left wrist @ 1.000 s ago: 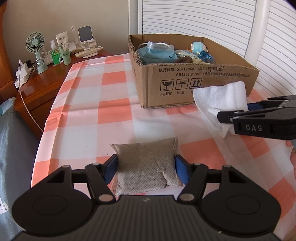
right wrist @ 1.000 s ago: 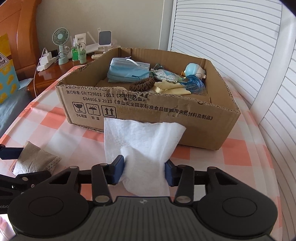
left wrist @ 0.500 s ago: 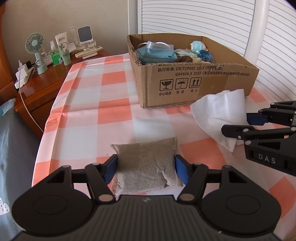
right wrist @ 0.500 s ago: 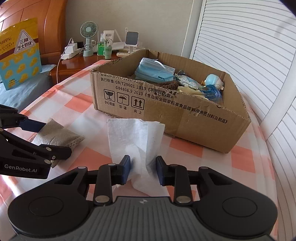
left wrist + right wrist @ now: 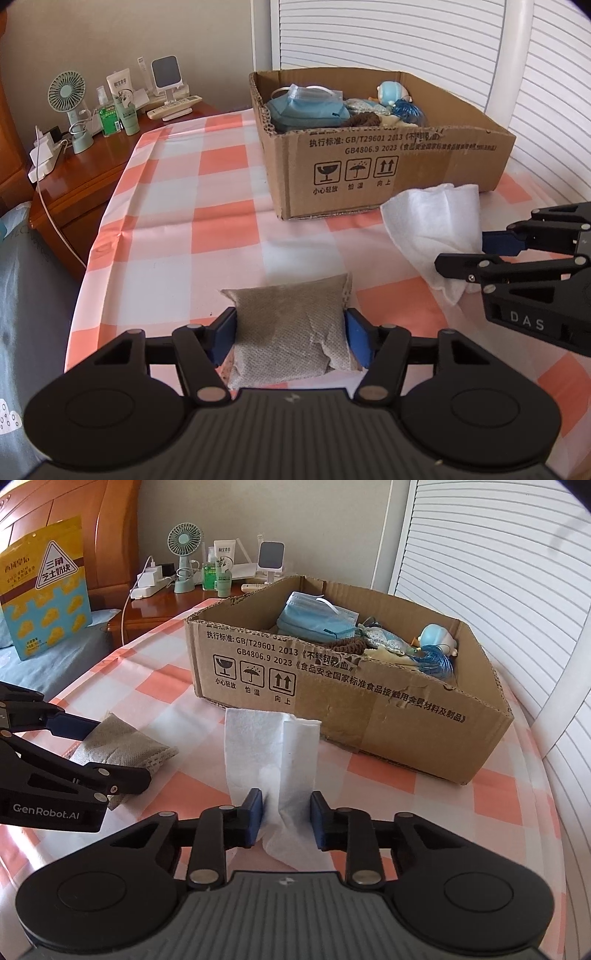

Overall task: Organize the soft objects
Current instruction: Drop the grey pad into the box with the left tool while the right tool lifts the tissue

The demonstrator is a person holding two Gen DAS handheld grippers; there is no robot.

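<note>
A grey fabric pouch (image 5: 291, 328) lies on the checked tablecloth, between the blue pads of my left gripper (image 5: 291, 332), which is shut on it. The pouch also shows in the right wrist view (image 5: 122, 746). My right gripper (image 5: 286, 814) is shut on a white cloth (image 5: 271, 753), bunched between its pads, its far end resting on the table near the box. The cloth shows in the left wrist view (image 5: 432, 225), with the right gripper (image 5: 480, 254) at its right. A cardboard box (image 5: 369, 705) holds blue face masks (image 5: 314, 618) and other soft items.
The box stands at the back of the table (image 5: 207, 229), also in the left wrist view (image 5: 388, 166). A wooden nightstand (image 5: 81, 177) to the left carries a small fan (image 5: 68, 107), bottles and chargers. White slatted doors are behind and right. A yellow bag (image 5: 44, 587) stands on the bed.
My right gripper has closed further on the white cloth, bunching it, and has drawn back and lower, away from the box. My left gripper and the pouch have stayed put.
</note>
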